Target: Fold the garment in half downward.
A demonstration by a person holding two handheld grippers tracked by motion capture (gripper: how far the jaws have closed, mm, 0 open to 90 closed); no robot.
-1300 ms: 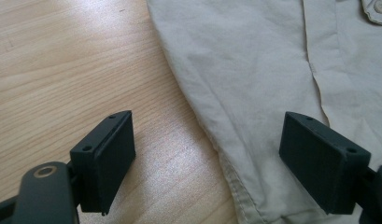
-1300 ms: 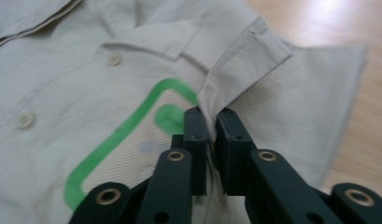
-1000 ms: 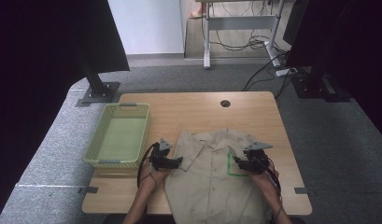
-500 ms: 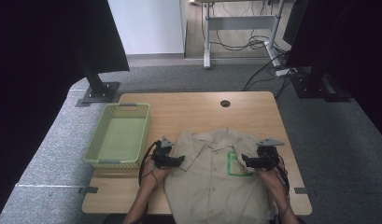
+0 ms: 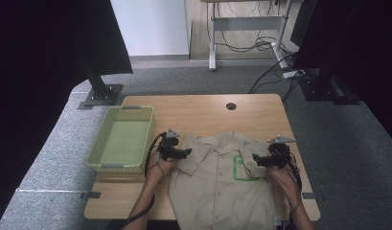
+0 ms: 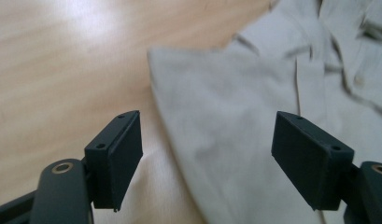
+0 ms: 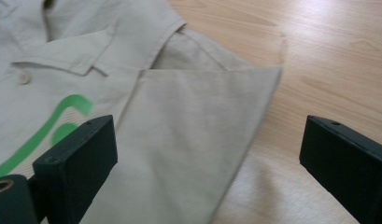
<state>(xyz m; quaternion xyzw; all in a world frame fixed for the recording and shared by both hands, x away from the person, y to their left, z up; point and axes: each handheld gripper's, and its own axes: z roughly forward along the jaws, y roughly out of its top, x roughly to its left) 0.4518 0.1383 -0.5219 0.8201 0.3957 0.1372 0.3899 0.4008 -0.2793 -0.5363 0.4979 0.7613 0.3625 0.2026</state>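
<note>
Left tongs (image 5: 186, 152) spread over beige shirt (image 5: 222, 191) sleeve, just narrowing, nothing pinched. Right tongs (image 5: 256, 159) spread, just widening, over opposite folded sleeve on bench (image 5: 203, 108).

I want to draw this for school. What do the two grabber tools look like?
Each gripper, the left gripper and the right gripper, is black, with a grey three-cornered plate on top and a black cable trailing back along the forearm. Close up, the jaws are two flat, blocky black pads with small screw holes and a brass-coloured ring at the base. The forearms are bare, without sleeves.
</note>
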